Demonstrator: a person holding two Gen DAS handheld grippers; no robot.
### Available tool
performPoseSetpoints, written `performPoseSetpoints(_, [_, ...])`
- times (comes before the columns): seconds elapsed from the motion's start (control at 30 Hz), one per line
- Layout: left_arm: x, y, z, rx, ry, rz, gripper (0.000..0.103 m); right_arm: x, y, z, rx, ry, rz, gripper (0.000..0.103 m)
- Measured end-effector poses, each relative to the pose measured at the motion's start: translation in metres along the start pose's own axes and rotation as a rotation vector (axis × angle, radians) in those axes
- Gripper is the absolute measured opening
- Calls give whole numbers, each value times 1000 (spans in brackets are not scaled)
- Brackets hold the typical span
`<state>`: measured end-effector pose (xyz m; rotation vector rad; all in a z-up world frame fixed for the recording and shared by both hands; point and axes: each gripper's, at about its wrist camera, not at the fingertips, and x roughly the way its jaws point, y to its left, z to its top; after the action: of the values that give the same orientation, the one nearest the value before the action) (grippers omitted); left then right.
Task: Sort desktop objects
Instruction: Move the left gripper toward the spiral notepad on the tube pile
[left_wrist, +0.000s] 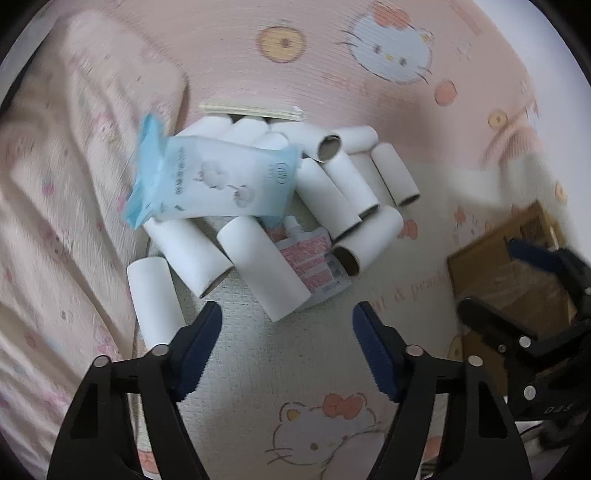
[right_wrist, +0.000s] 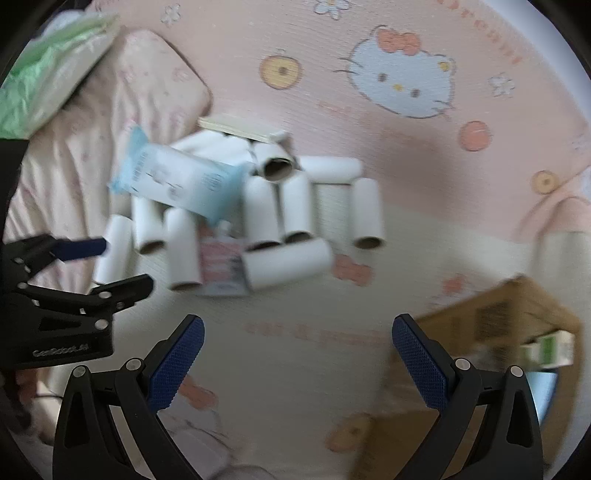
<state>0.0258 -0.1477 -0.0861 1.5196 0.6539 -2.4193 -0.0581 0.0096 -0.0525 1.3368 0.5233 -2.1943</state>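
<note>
Both claws hang spread and empty over the cartoon-print bedsheet (left_wrist: 406, 33), the left claw (left_wrist: 287, 314) nearer to the heap of cardboard tubes (left_wrist: 258, 258) lying straight ahead, the closest tube's long axis running diagonally, the right claw (right_wrist: 298, 328) farther back.

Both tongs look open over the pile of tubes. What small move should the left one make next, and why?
Probably ease the left tongs forward and down onto the nearest white tube. They are open and empty, that tube lies loose at the pile's near edge, partly over a pink pouch, with nothing resting on it.
</note>
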Motion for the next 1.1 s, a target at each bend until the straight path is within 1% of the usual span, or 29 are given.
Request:
performPoseSetpoints(0.07, [2,6,-2,-16,-12,-11,68,8,0,0,46,-49,49,102])
performPoseSetpoints(0.13, [4,10,-5,-15,-48,-18,65,18,0,-2,88,-89,102,102])
performPoseSetpoints(0.2, [4,15,-9,-9,-86,-11,62,24,0,-1,121,-114,132,102])
performPoseSetpoints(0.27, [6,19,-13,-10,-116,-13,55,28,0,-4,135,-152,162,102])
performPoseSetpoints(0.3, [8,23,-13,-19,-123,-19,53,30,-1,-7,143,-176,173,102])
performPoseSetpoints(0.37, [13,30,-14,-52,-126,-52,49,37,-4,-9,168,-179,149,102])
performPoseSetpoints(0.43, [19,37,-16,-98,-118,-100,46,43,-4,-12,182,-212,120,102])
performPoseSetpoints(0.47, [23,40,-17,-129,-115,-135,46,46,-4,-14,183,-226,110,102])
performPoseSetpoints(0.5, [26,42,-17,-147,-115,-153,46,49,-4,-16,190,-245,92,102])
performPoseSetpoints(0.6, [37,45,-16,-230,-106,-169,46,58,2,-20,161,-264,61,102])
performPoseSetpoints(0.63, [39,45,-15,-258,-108,-183,46,62,5,-20,144,-267,56,101])
performPoseSetpoints(0.67, [40,45,-12,-275,-113,-213,46,64,6,-22,137,-268,52,101])
performPoseSetpoints(0.73, [41,40,-4,-282,-114,-258,46,67,7,-22,137,-270,62,101])
performPoseSetpoints(0.8, [39,35,5,-282,-136,-301,46,69,6,-19,146,-292,74,102])
performPoseSetpoints(0.87, [37,28,19,-278,-157,-334,46,70,4,-12,143,-310,67,102])
performPoseSetpoints(0.93, [34,23,30,-270,-178,-342,46,70,4,-3,126,-328,48,101])
performPoseSetpoints(1.0, [28,20,43,-255,-207,-325,47,70,3,6,113,-336,31,101])
performPoseSetpoints(1.07, [22,18,55,-228,-236,-301,53,68,-1,17,114,-345,30,101])
performPoseSetpoints(1.1, [18,17,63,-211,-251,-276,56,67,-2,23,118,-348,30,101])
